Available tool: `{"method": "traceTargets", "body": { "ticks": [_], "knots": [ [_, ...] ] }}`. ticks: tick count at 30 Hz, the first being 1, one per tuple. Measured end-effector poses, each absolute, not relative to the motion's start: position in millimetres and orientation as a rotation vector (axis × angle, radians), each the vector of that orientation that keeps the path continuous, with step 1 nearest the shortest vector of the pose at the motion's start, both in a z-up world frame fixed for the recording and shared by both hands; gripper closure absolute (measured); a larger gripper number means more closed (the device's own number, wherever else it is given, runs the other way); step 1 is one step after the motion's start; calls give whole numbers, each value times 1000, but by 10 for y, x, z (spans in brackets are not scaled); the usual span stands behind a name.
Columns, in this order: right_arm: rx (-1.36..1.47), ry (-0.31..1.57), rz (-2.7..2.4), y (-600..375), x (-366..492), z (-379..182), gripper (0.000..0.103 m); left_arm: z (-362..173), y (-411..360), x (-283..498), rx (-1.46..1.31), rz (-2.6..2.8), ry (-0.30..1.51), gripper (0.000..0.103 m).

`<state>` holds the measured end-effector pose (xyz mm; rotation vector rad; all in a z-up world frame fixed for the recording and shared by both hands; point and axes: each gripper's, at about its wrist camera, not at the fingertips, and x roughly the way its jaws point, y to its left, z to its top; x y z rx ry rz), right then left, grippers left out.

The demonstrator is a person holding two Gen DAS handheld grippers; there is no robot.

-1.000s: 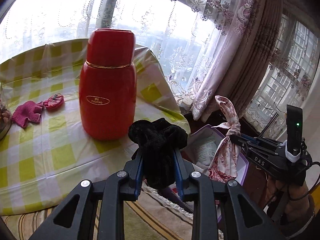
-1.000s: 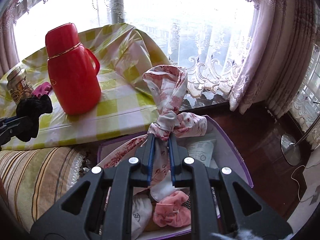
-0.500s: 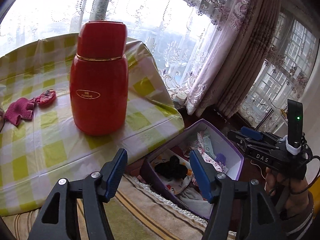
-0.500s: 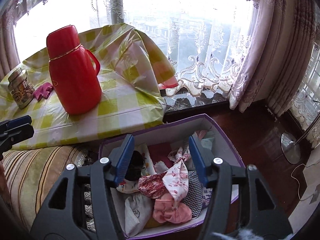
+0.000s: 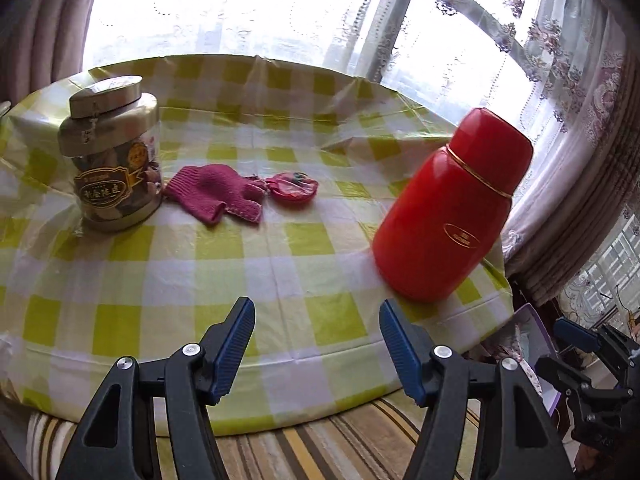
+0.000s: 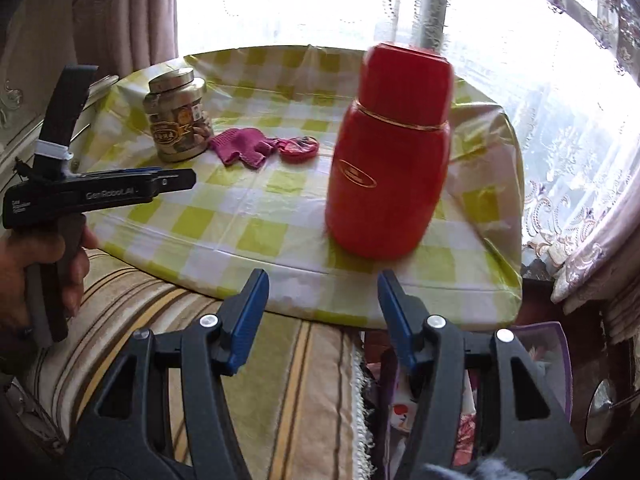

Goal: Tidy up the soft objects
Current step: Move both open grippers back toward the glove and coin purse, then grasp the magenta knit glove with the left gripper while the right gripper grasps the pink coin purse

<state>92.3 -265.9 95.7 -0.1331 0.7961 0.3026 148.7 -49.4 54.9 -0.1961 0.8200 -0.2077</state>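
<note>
My claws: left gripper [image 5: 316, 344] and right gripper [image 6: 322, 318] both gape, nothing between.
Table edge [image 5: 320, 364]: bare cloth at 12 o'clock.
Right view only: purple box [image 6: 560, 340] at 4 o'clock.

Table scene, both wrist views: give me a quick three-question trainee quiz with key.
1. True or false: the left gripper holds a cloth between its fingers.
2. What lies directly between the jar and the red pouch on the table?
A. a sock
B. a pink glove
C. a spoon
3. Fill in: the red flask stands ____ on the checked cloth.

Key:
1. False; both it and the right gripper are open and empty.
2. B, the pink glove.
3. upright
</note>
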Motion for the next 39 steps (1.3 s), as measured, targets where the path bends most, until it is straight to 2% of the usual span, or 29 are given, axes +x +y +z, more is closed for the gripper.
{"method": "traceTargets", "body": {
  "ticks": [7, 23, 39],
  "knots": [
    [-191, 779, 391, -1962, 1466, 1025, 42, 554, -84, 1944, -211, -107, 803, 37],
    [-307, 827, 330, -1307, 2580, 625, 20, 195, -33, 2977, -184, -63, 872, 37],
    [-307, 896, 210, -1268, 3322, 172, 17, -381, -165, 3854, -74, -3, 977, 37]
  ]
}}
